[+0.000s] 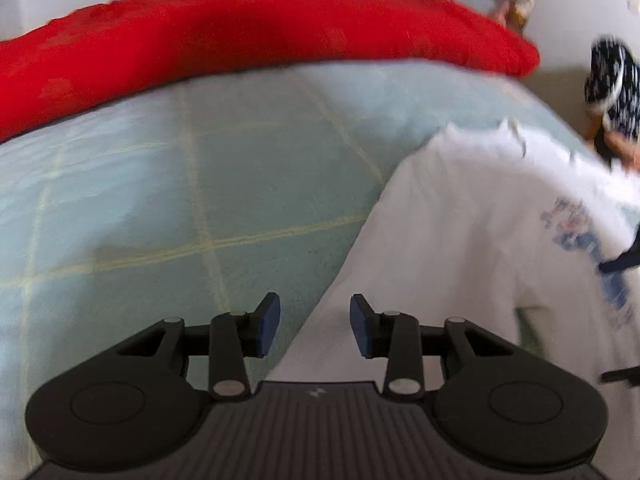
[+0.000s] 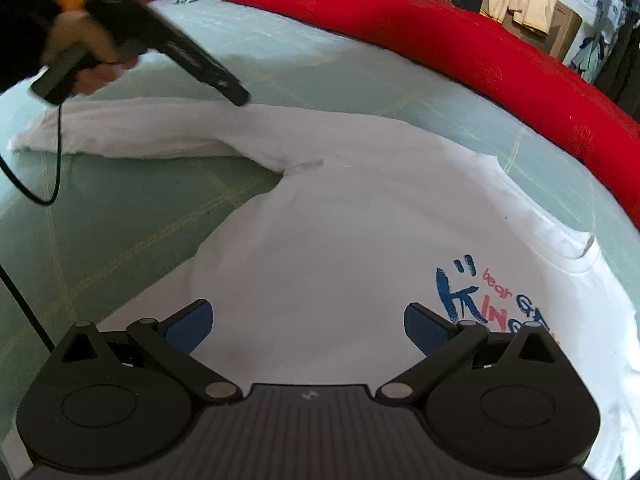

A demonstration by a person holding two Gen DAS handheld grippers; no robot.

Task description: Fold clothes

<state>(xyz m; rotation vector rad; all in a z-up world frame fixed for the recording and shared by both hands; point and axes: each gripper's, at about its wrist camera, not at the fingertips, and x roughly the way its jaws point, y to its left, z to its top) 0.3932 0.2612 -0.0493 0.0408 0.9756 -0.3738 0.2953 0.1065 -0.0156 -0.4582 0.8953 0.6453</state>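
Shirt (image 2: 340, 216) spread flat on green sheet (image 2: 132, 208), sleeve stretching toward 10 o'clock. Right gripper (image 2: 308, 322) wide above its chest, empty. Left gripper (image 1: 315, 326) narrow, empty, over sleeve edge.

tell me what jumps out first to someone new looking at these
A white sweatshirt with a blue and red print lies spread on the pale green bedsheet, one sleeve stretched out sideways. Behind it a bright red quilt runs along the far side of the bed. The right tongs hang open over the sweatshirt.
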